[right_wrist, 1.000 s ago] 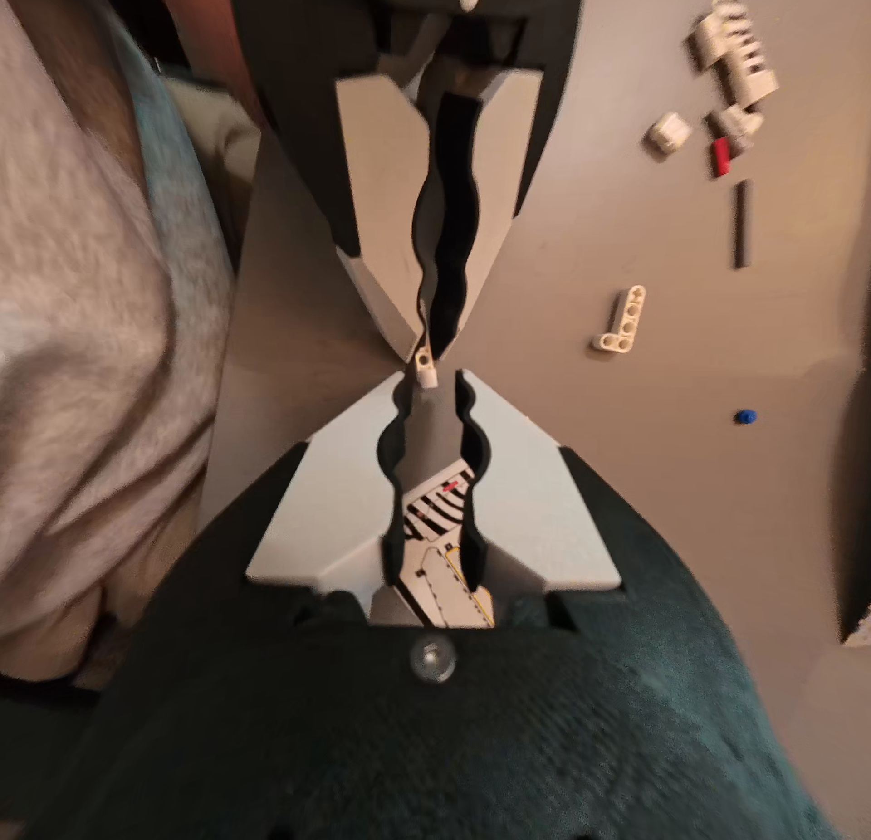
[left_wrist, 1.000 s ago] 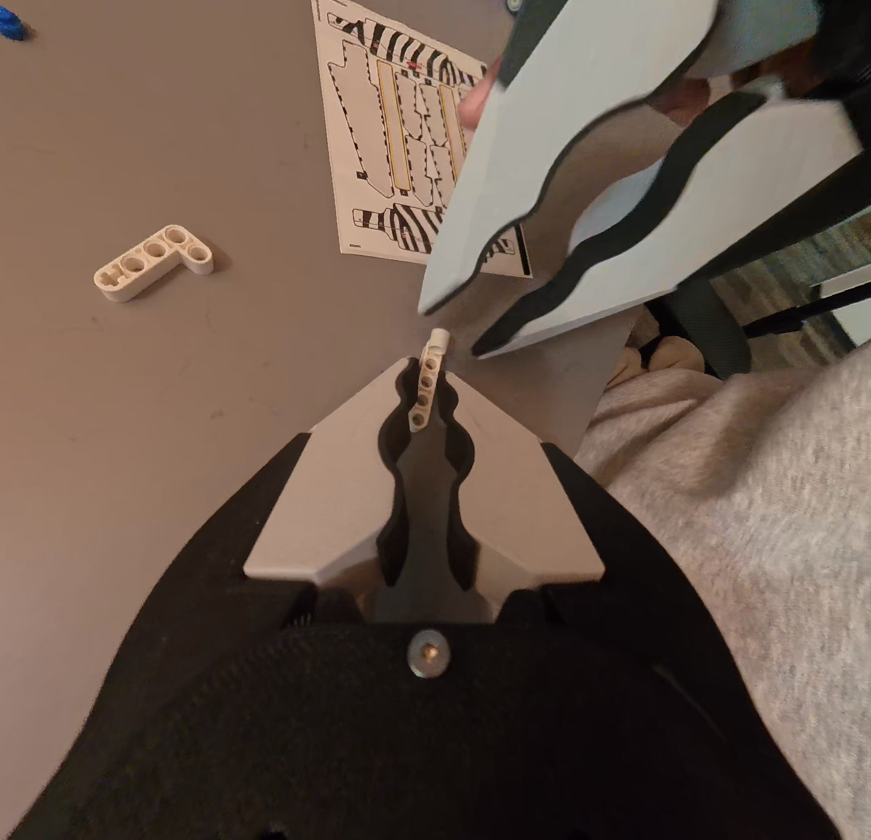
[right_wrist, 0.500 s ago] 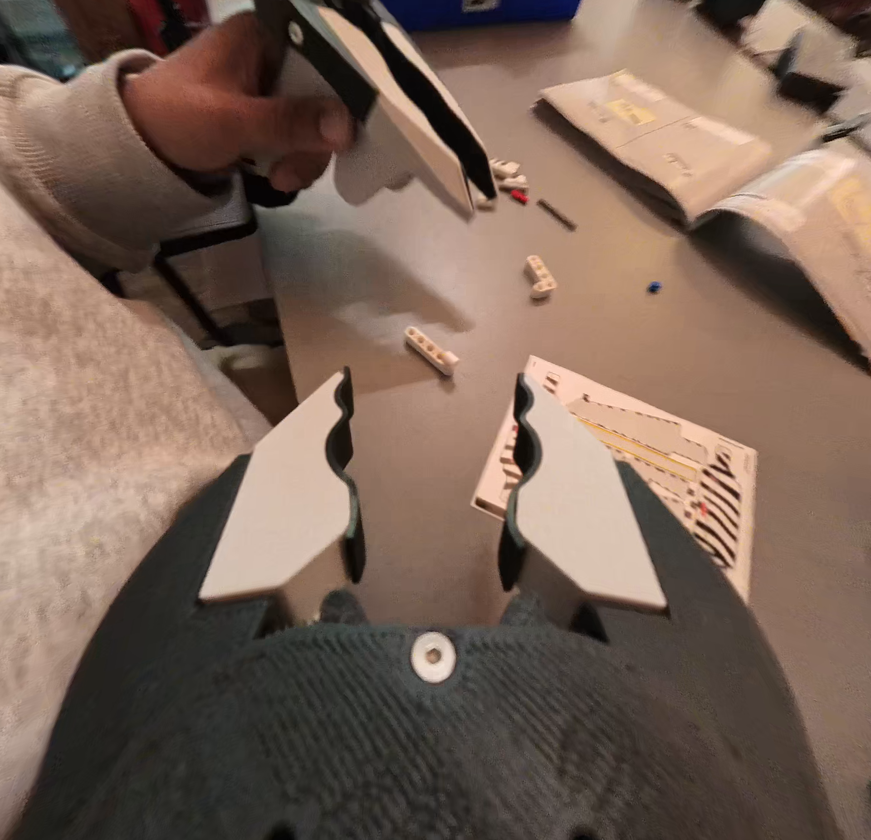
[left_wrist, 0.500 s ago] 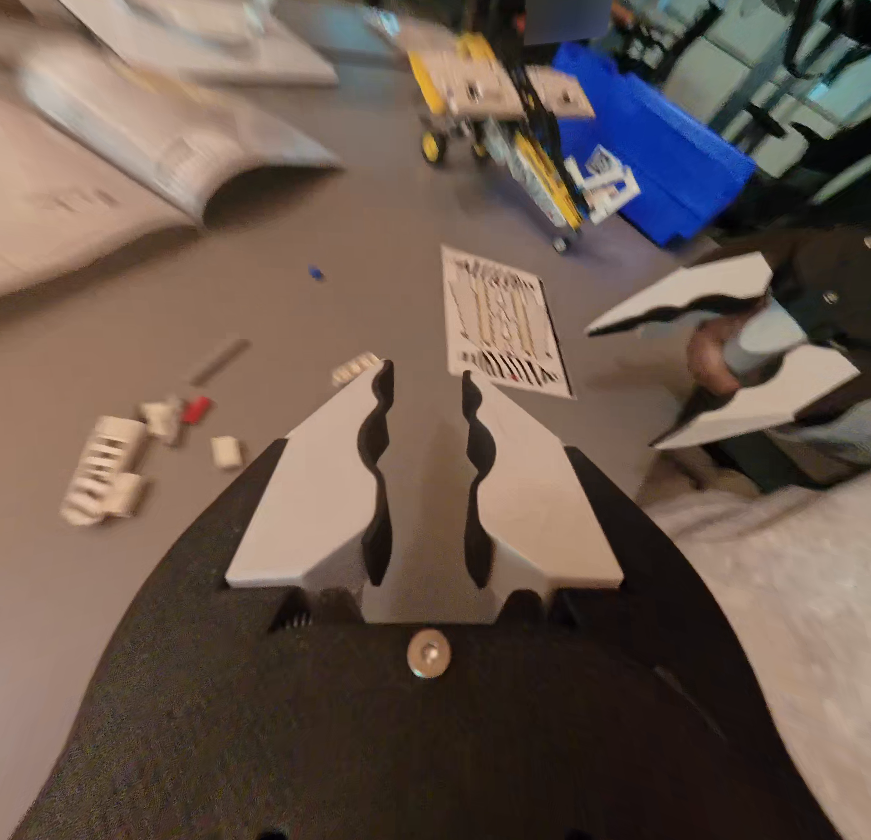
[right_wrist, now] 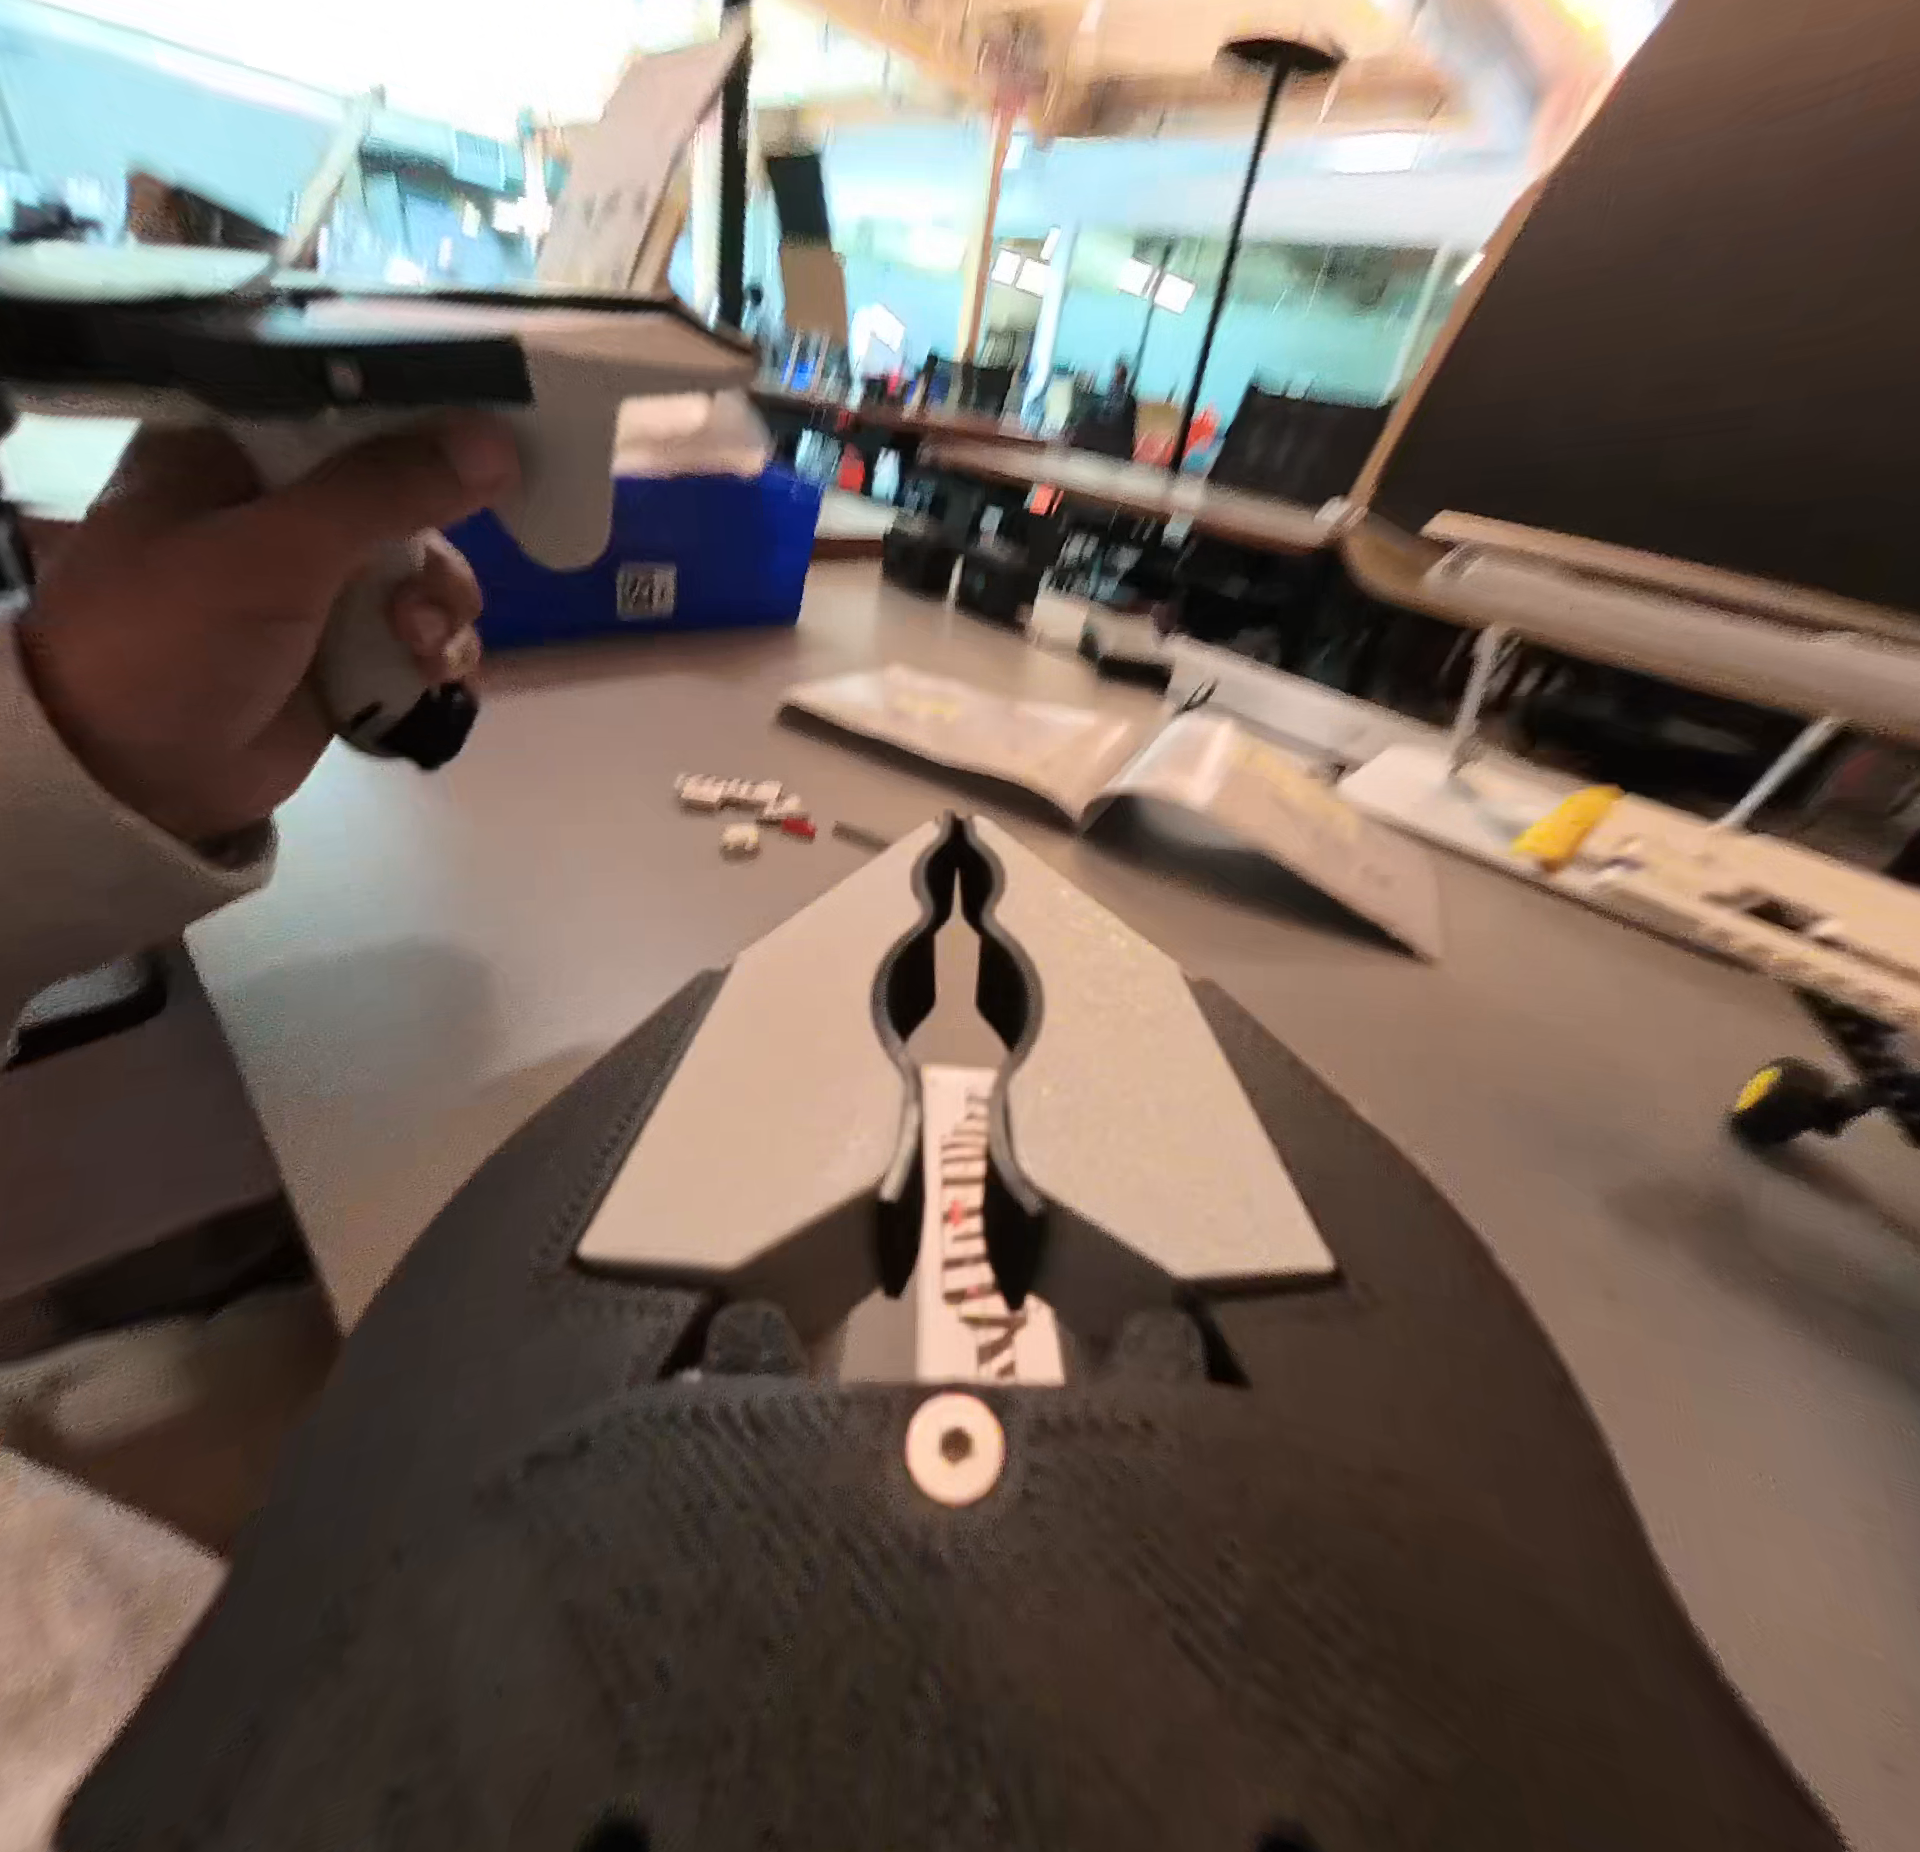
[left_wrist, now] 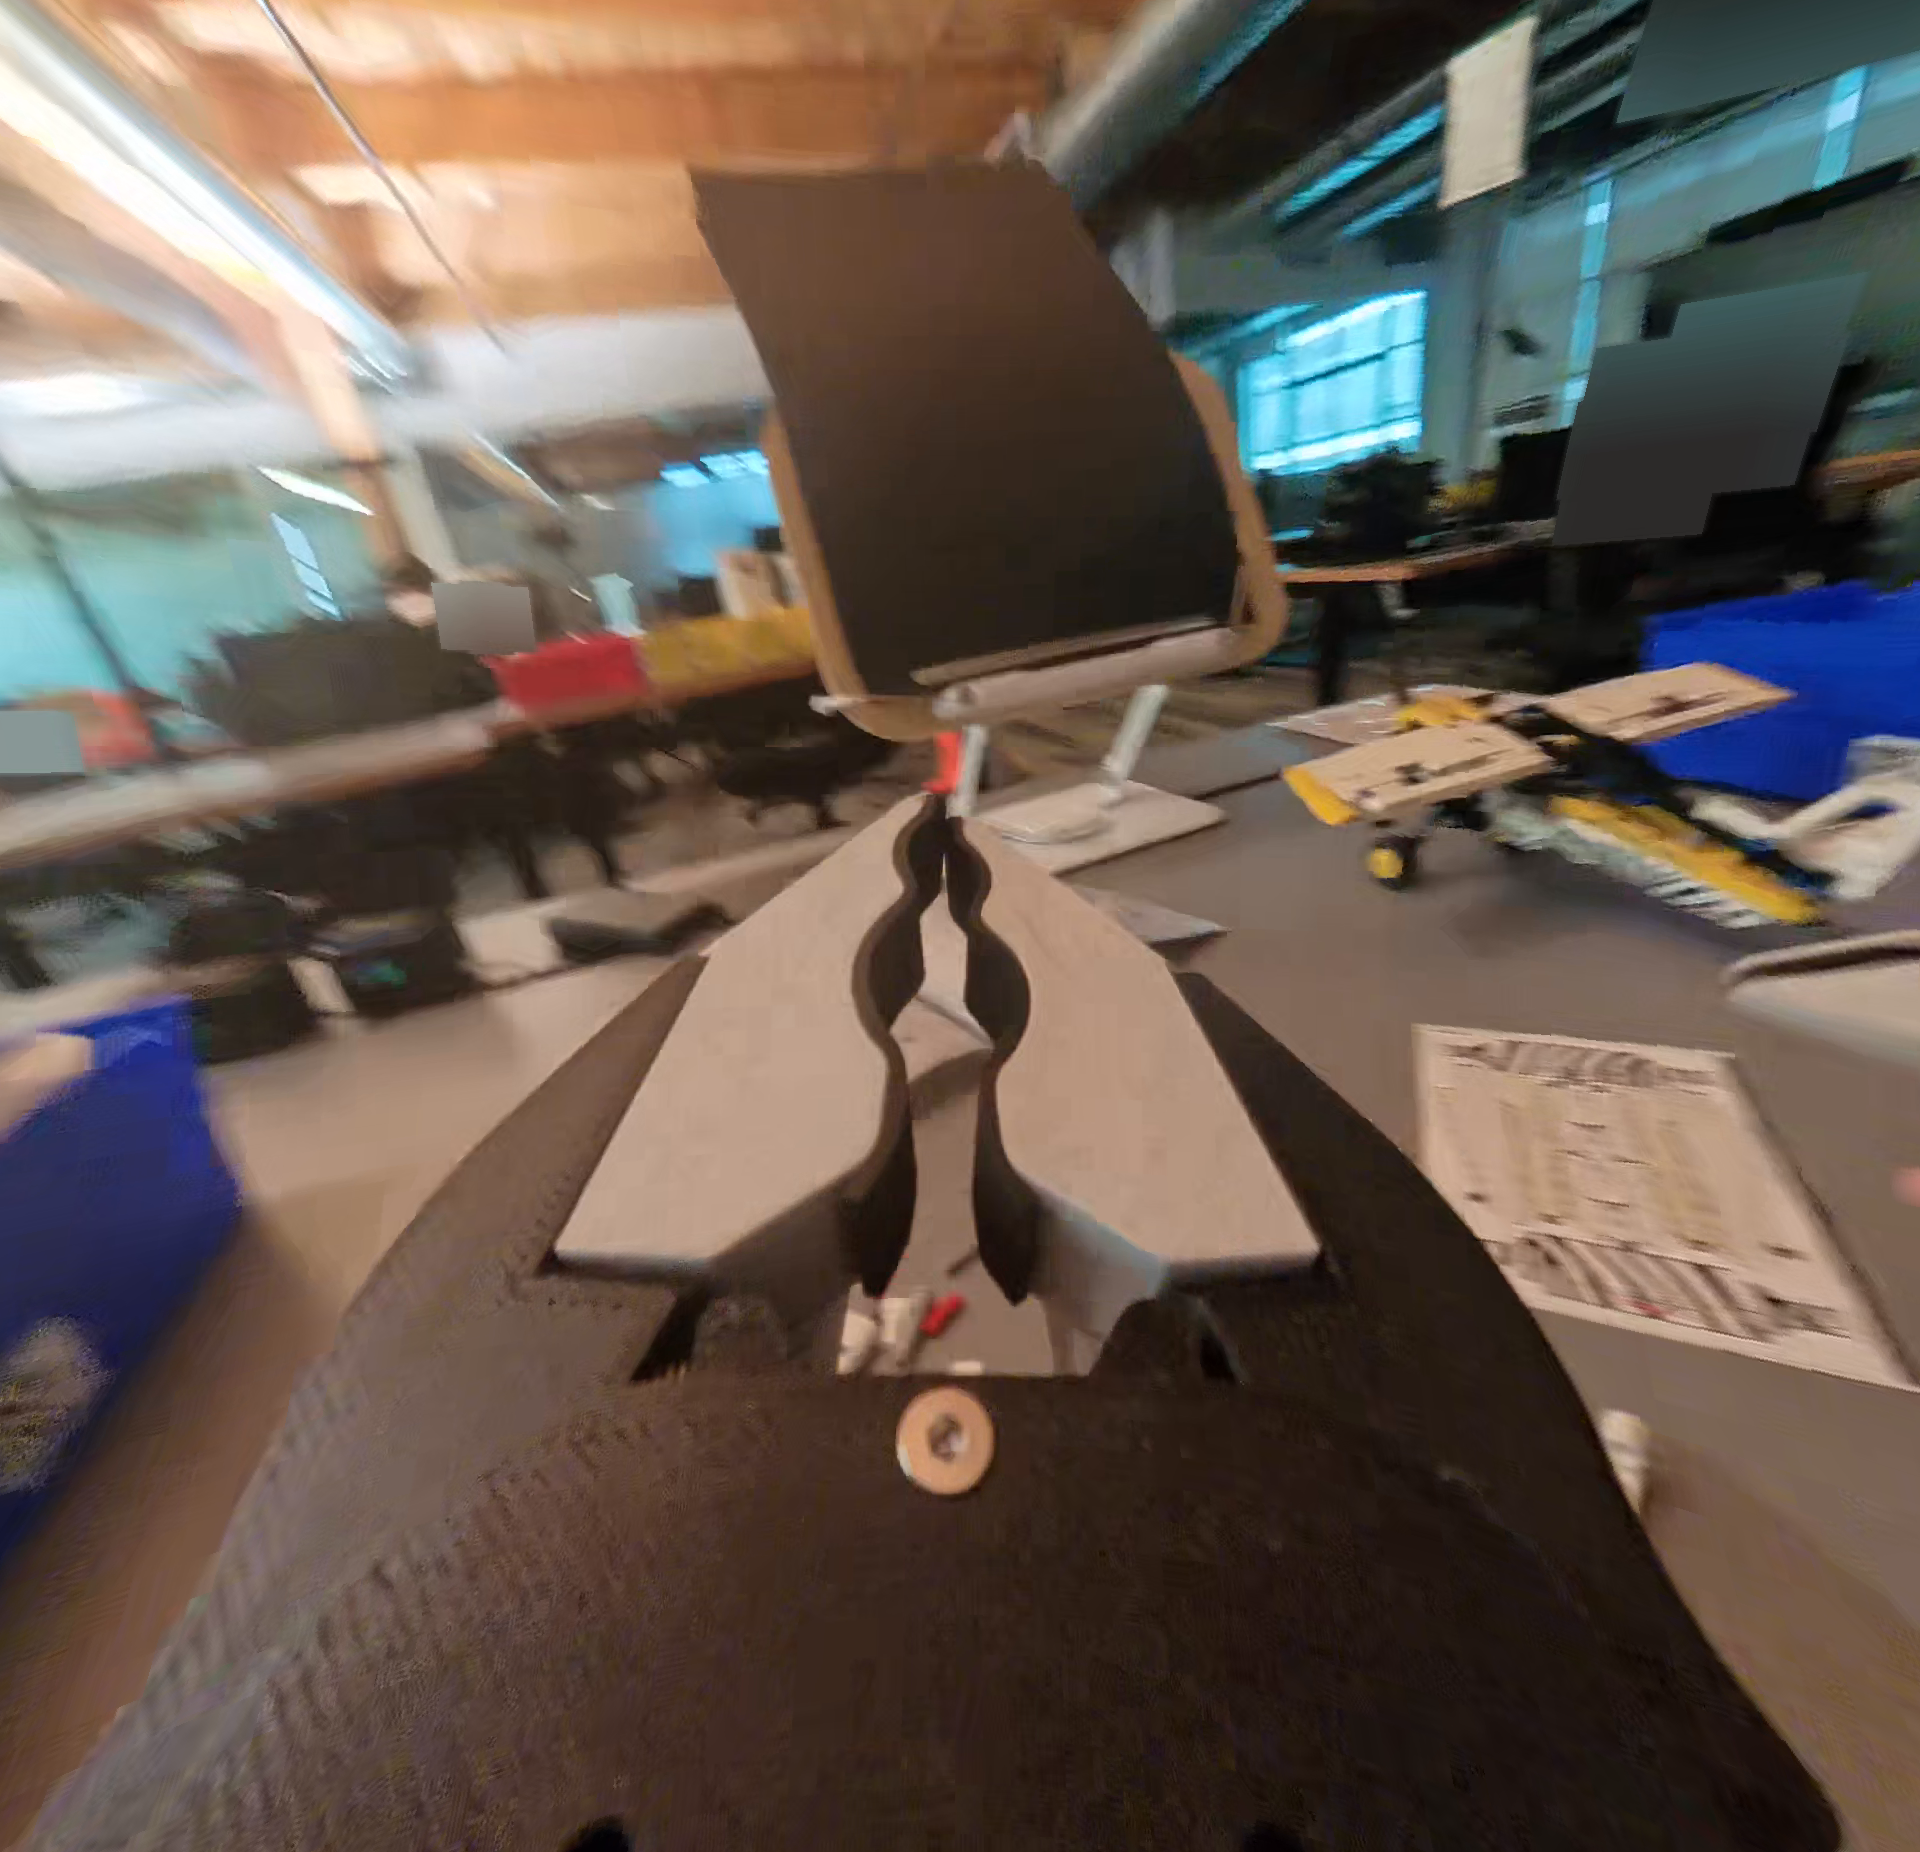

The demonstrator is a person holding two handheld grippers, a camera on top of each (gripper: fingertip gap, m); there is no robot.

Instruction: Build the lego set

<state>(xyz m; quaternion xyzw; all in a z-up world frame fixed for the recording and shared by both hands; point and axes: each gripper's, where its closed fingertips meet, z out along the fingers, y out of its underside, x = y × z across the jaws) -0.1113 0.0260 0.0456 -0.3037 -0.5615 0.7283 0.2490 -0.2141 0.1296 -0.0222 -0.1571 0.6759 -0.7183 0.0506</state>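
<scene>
Both grippers are hovering level above the grey table (right_wrist: 1351, 1127), fingers nearly together. The left gripper (left_wrist: 943, 815) is closed to a sliver with nothing clearly between its tips; a red bit just past them is too blurred to name. The right gripper (right_wrist: 961, 834) is pinched at the tip, empty. Loose white and red lego pieces (right_wrist: 740, 803) are lying far-left on the table, well apart from both tools. The yellow-and-white lego plane model (left_wrist: 1538, 784) is sitting far right, the black-striped sticker sheet (left_wrist: 1621, 1179) near right. The open instruction booklet (right_wrist: 1122, 763) is lying beyond the right gripper. The pieces are probably light, stiff, slippery plastic – best pinched across flat sides, since round pins may squirt out.
</scene>
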